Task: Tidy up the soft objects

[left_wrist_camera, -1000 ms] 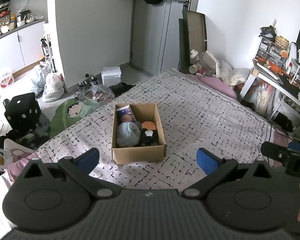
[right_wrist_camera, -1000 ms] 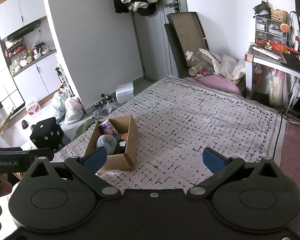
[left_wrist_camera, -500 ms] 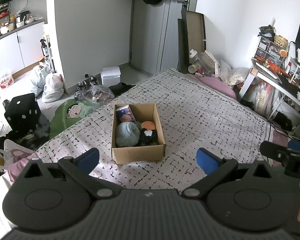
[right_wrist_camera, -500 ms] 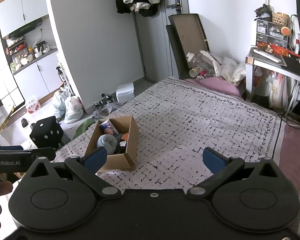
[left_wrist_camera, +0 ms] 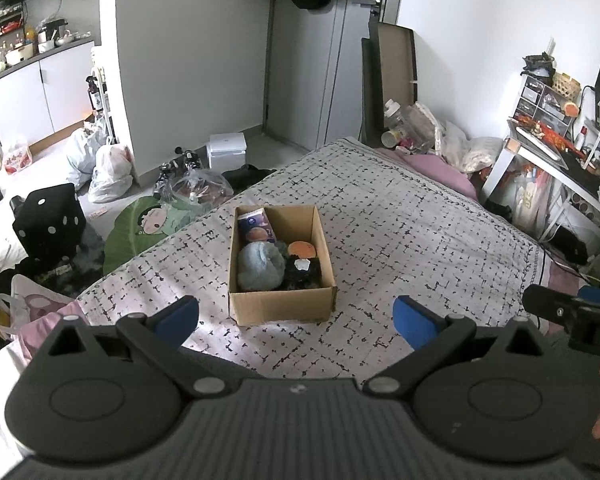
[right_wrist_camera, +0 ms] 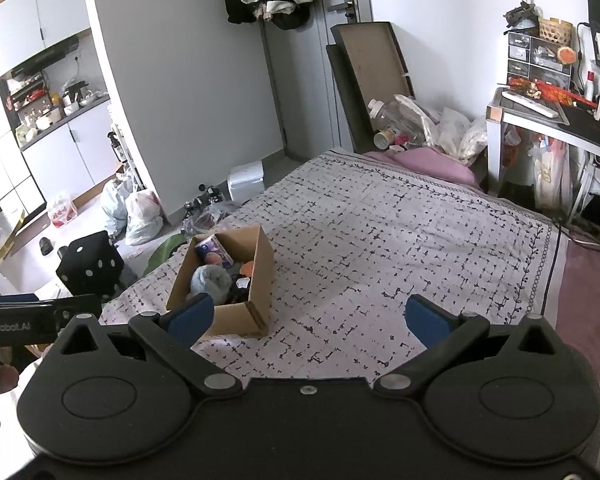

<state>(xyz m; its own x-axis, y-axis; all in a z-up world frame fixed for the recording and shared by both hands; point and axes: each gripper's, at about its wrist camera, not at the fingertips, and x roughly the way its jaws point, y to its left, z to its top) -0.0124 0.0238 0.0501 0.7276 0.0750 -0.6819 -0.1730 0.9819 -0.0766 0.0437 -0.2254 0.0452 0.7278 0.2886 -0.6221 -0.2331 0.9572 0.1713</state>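
Note:
A cardboard box (left_wrist_camera: 280,306) stands on the patterned bed cover (left_wrist_camera: 400,240); it also shows in the right wrist view (right_wrist_camera: 236,322). Inside lie a grey-blue plush ball (left_wrist_camera: 260,266), a black plush with a white patch (left_wrist_camera: 302,270), an orange-topped item (left_wrist_camera: 302,249) and a purple packet (left_wrist_camera: 256,228). My left gripper (left_wrist_camera: 296,322) is open and empty, held above the bed just in front of the box. My right gripper (right_wrist_camera: 310,318) is open and empty, to the right of the box.
The bed's left edge drops to a cluttered floor with a black dotted cube (left_wrist_camera: 50,220), plastic bags (left_wrist_camera: 108,168) and a green cushion (left_wrist_camera: 140,226). A pink pillow (right_wrist_camera: 424,162) lies at the bed's far end. A desk (right_wrist_camera: 548,120) stands at the right.
Both grippers have drifted slightly; the box sits almost where it was. Both jaws stay open and empty.

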